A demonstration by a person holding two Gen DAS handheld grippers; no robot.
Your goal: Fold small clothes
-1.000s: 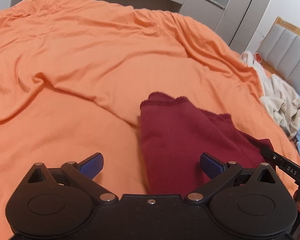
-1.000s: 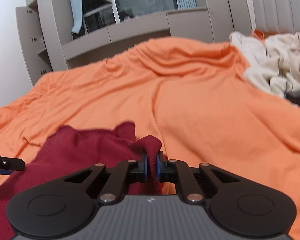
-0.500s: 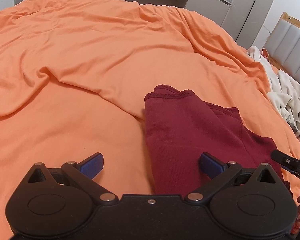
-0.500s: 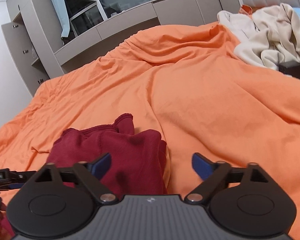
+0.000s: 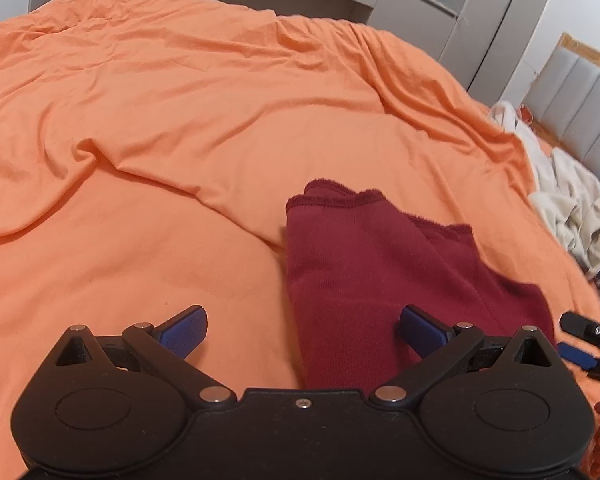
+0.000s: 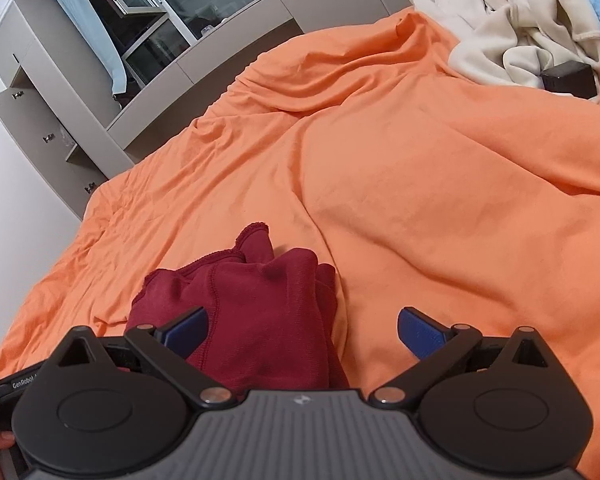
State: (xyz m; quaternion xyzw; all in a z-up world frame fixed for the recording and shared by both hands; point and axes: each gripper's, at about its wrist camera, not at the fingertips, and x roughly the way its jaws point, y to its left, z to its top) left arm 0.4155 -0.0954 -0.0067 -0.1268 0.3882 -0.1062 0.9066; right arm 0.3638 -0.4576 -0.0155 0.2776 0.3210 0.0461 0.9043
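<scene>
A small dark red cloth lies folded on the orange bed cover, and it is soft and a bit lumpy. In the left wrist view it is a long shape with a straight folded side on the left, wavy stitched edges at the far end, and a second layer poking out on the right. In the right wrist view the same dark red cloth is bunched up in thick folds, with a stitched line running down it and a little corner sticking up at the far end.
</scene>
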